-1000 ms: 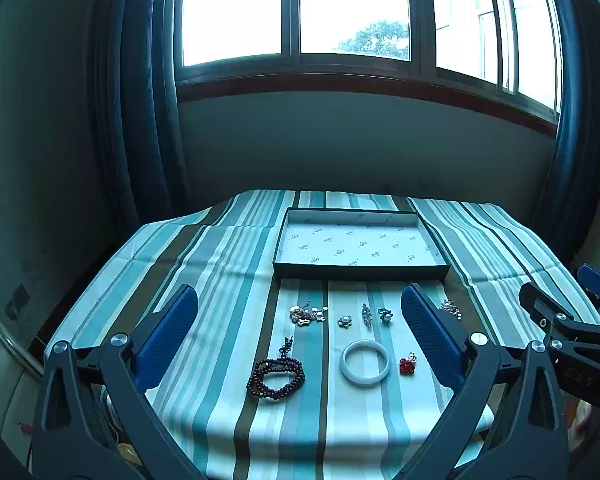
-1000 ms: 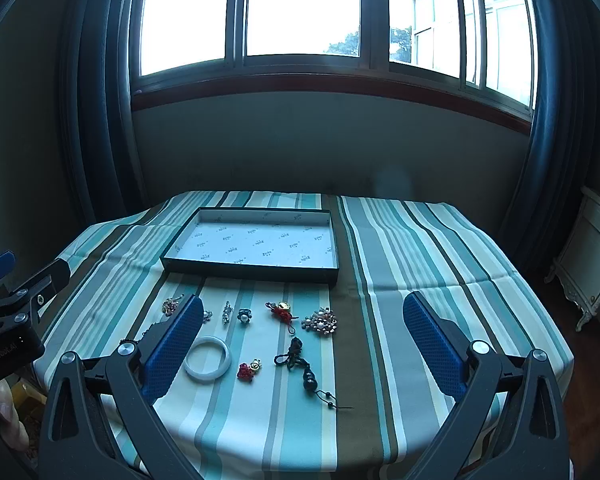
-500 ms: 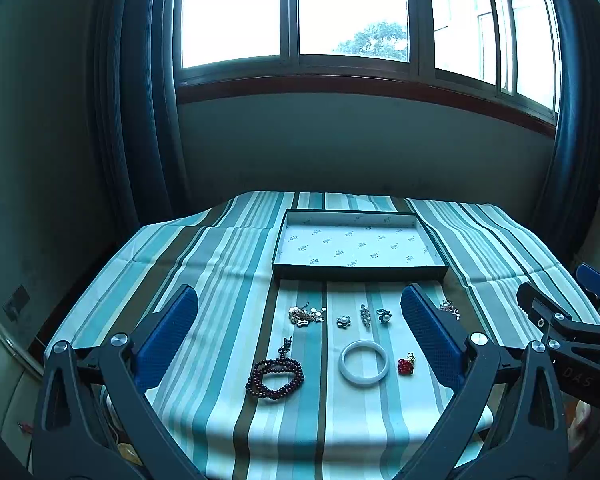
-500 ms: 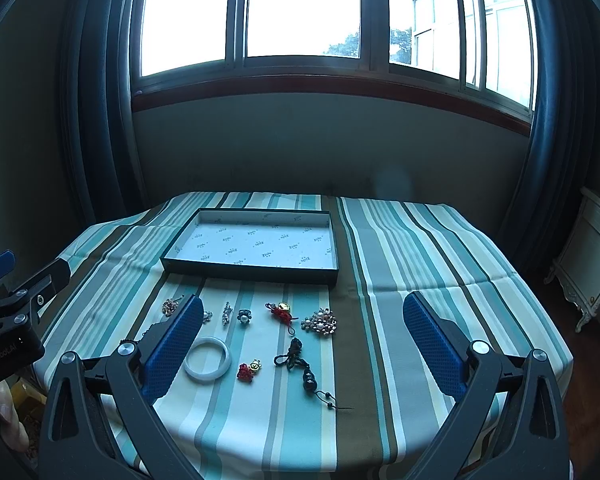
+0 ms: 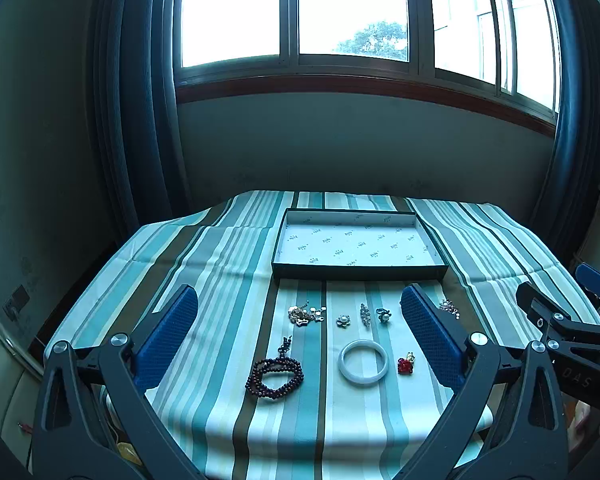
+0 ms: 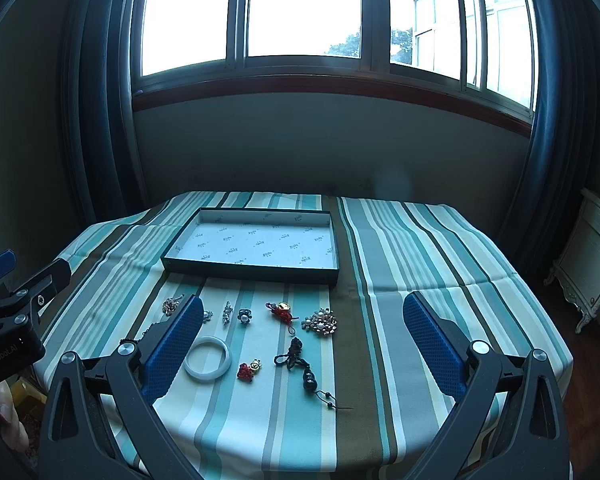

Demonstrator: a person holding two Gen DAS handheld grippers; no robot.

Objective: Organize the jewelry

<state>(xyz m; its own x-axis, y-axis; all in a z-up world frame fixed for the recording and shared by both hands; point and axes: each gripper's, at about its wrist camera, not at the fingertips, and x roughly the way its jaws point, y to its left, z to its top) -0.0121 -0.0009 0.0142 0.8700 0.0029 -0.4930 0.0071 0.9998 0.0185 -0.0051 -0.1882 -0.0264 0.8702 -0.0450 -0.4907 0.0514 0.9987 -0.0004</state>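
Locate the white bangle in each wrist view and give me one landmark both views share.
Left wrist view: the white bangle lies low and right of centre on the striped cloth, between the dark bead bracelet and the red charm.
Right wrist view: the white bangle lies lower left, beside the right gripper's left finger.
Shared landmark: the empty shallow tray lies beyond it.
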